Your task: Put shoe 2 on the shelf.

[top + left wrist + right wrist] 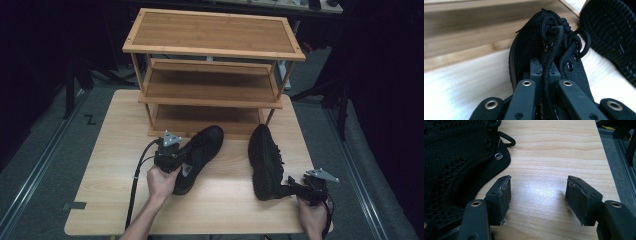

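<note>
1. In the left gripper view, the jaw tips of the left gripper are buried in the left shoe, behind its tongue and laces.
2. Beside that shoe, the right shoe's sole runs off the picture's edge.
3. In the right gripper view, the right shoe is cut off by the picture's edge.
4. In the high view, the lowest tier of the shoe rack is shadowed behind the shoes.

bare table lies between both shoes, perhaps passable; the rack blocks behind.

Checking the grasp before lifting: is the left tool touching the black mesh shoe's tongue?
Touching. The left gripper view shows the left tool closed on the black mesh shoe's tongue.
</note>
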The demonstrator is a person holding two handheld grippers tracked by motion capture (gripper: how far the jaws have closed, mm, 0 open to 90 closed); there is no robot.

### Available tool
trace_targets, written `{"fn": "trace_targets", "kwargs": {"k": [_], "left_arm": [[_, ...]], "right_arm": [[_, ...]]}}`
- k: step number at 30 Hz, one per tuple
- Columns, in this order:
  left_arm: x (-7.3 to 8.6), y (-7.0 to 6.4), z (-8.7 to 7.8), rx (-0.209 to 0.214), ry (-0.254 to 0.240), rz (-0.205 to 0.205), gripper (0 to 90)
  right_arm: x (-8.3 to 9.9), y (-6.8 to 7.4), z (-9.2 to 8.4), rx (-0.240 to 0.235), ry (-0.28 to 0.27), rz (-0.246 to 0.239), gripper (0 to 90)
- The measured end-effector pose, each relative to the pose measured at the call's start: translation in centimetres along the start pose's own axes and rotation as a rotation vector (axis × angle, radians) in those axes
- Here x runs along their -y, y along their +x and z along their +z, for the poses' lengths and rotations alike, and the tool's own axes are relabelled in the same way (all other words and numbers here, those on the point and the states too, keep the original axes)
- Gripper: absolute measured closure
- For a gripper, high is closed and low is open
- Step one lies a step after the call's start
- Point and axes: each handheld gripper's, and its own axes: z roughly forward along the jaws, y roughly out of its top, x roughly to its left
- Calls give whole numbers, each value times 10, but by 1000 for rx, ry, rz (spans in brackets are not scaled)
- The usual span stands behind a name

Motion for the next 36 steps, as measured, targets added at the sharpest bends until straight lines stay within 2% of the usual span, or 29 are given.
{"fn": "trace_targets", "kwargs": {"k": [6,14,20,25,29,36], "left_arm": [[-23,1,8,-32,-3,22,879],[-43,8,26,-94,-13,3,879],[-50,17,42,-149,-27,-59,879],[-56,20,56,-186,-28,-80,879],[-58,21,67,-194,-34,-118,878],[-60,21,83,-208,-42,-148,878]], "right_arm": [[0,0,0,-3,-1,1,372],[0,0,0,-8,-1,-6,368],[0,1,0,-9,0,-6,366],[0,1,0,-10,1,-7,366],[0,2,0,-12,1,-10,366],[0,2,0,-10,0,-5,366]]}}
